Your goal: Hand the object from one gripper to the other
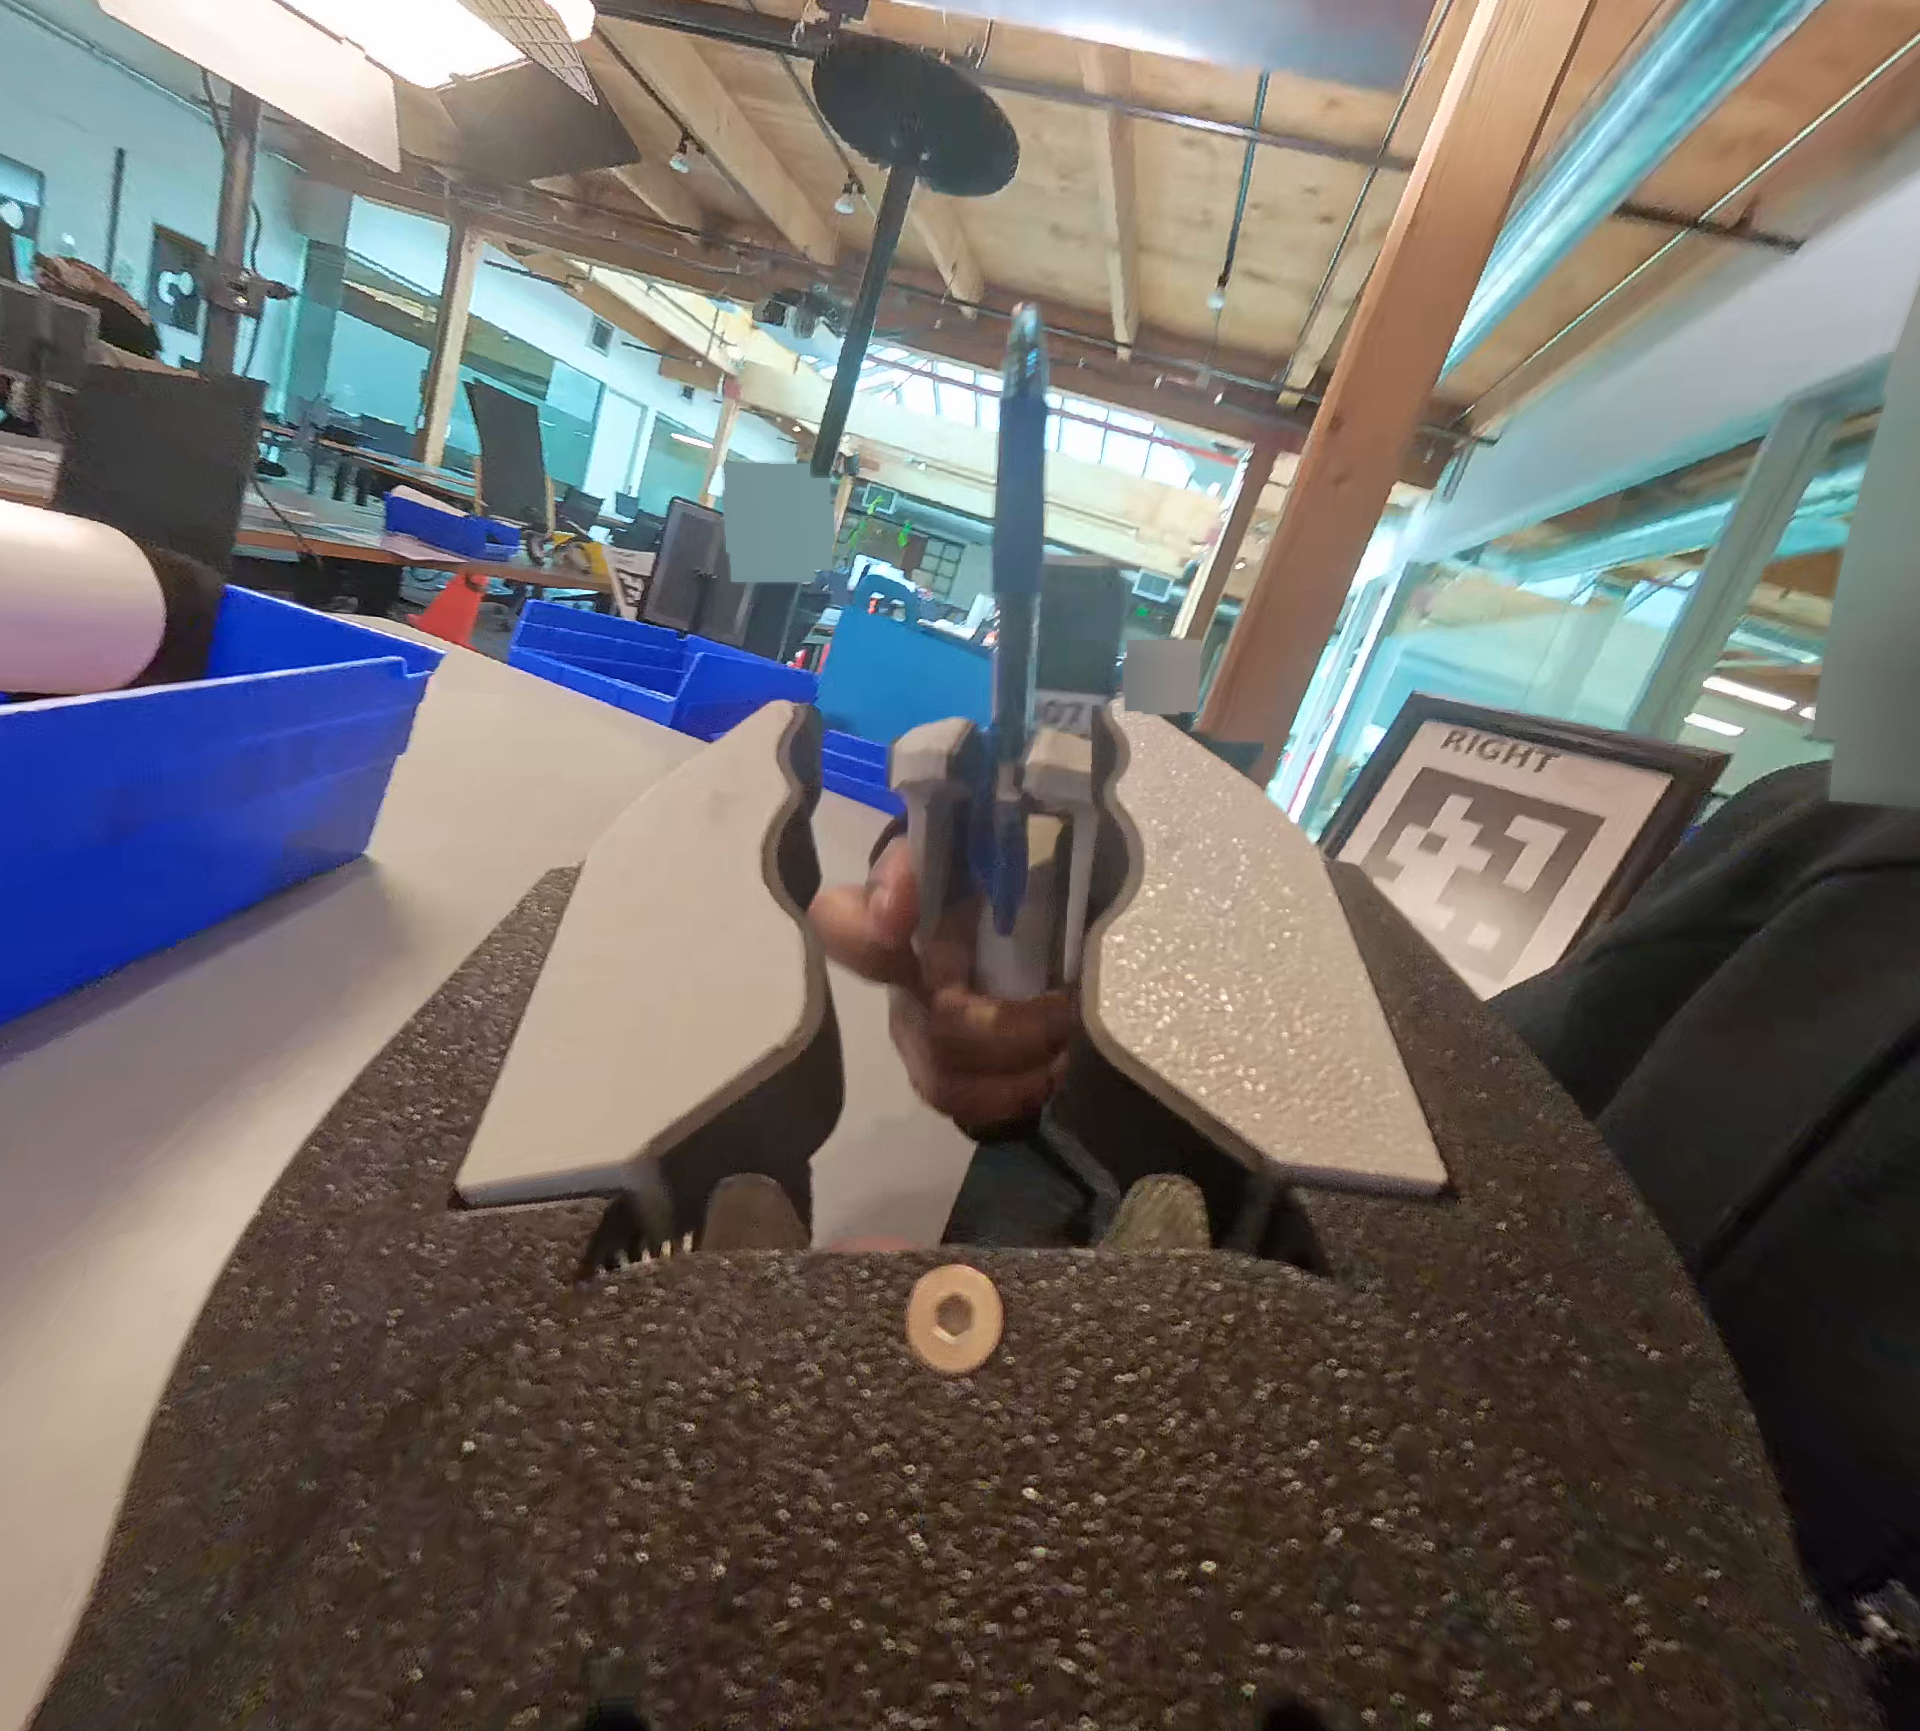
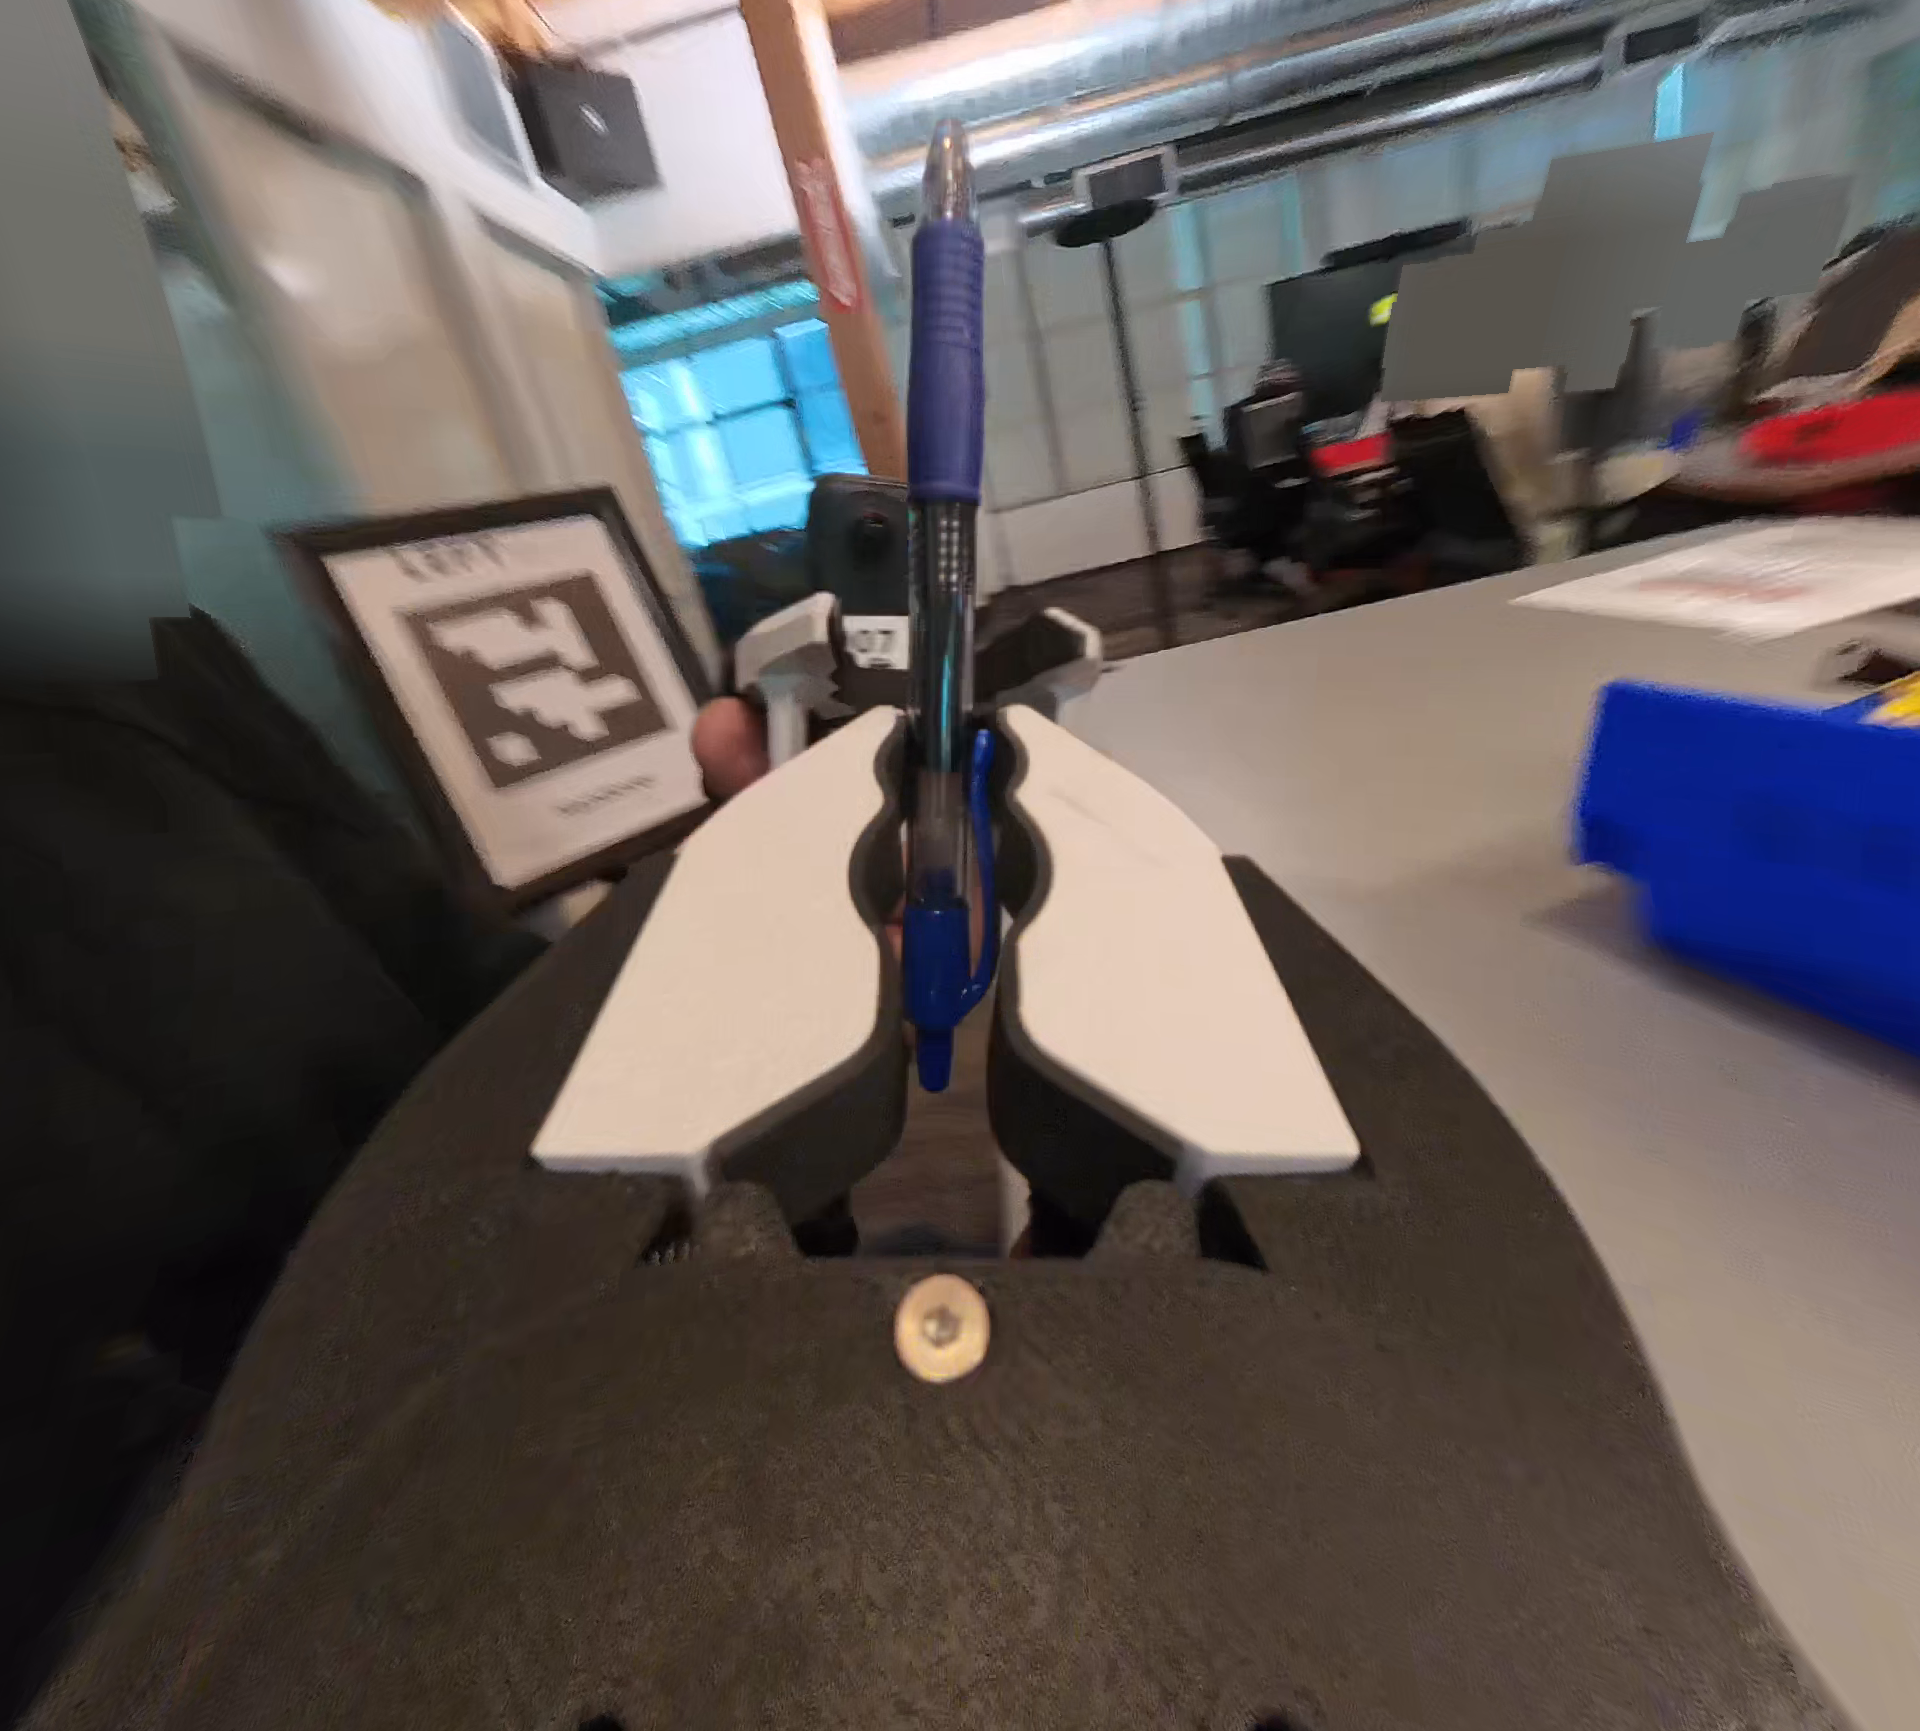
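So right now your left gripper (image 1: 951, 751) is spread wide with nothing in it, and the pen (image 1: 1013, 538) stands upright just beyond its tips, closer to the right-hand fingertip (image 1: 1117, 736) than the left one. Over on the other side, your right gripper (image 2: 948, 725) is clamped on that same pen (image 2: 943, 393), pinching the clear barrel down near the clip, with the blue rubber grip and the tip poking straight up, free of the fingers. Both tools are in the air over the grey table (image 2: 1455, 850), roughly facing each other, with a blue bin (image 1: 187, 808) toward its left edge and another blue bin (image 2: 1756, 860) out by the right one. My read: you're mid-handoff and the receiver hasn't closed yet. I'd shift the left one sideways a touch so the pen sits centred between the fingers, then slide forward and grab the rubber section, since that looks like it'll slip less than the smooth barrel. Squeeze fully before you let the right one go, and release slowly; a thin pen can pivot or drop if both grips are half-hearted. Keep it vertical while you swap.
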`<state>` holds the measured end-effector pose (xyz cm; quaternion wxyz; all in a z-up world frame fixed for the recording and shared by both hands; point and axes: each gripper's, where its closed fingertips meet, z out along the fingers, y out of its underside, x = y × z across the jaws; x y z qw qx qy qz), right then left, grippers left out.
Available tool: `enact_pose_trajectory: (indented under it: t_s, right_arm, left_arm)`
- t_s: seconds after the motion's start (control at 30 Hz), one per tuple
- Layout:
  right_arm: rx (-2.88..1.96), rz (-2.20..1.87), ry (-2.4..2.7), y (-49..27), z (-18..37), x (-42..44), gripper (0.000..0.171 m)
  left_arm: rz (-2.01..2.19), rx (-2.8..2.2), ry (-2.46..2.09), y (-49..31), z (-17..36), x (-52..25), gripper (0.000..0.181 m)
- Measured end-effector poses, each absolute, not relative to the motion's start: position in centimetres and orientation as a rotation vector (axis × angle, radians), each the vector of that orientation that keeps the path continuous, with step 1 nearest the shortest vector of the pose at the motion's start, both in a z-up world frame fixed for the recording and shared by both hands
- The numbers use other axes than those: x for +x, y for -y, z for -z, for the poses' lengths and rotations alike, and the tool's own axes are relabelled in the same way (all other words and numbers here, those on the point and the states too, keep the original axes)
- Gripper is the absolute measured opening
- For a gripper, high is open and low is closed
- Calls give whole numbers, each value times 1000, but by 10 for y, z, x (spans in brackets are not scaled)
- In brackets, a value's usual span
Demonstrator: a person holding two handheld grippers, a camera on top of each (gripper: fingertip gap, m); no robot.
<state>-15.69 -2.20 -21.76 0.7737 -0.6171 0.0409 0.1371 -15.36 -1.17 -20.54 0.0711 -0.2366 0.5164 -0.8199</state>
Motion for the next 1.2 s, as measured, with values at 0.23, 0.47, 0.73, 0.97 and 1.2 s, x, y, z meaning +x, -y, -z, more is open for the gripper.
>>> enact_pose_trajectory:
  t_s: [0.23, 0.47, 0.73, 0.97, 1.2]
  right_arm:
    - [-1391, -595, -126, -4, 248, -177, 13]
    - [-1582, -339, -109, -10, 271, -166, 28]
    - [-1690, 352, -88, 26, 234, -133, 35]
    - [-1849, 586, -27, 20, 242, -143, 25]
    - [-1836, 564, 22, 21, 244, -142, 12]
  left_arm:
    - [2348, -734, -1717, 25, 219, -155, 32]
    - [2098, -713, -1714, 20, 227, -145, 11]
    - [1072, -392, -1546, -6, 234, -122, 11]
    - [763, -123, -1556, 19, 251, -125, 11]
    - [921, -164, -1608, 22, 253, -127, 22]
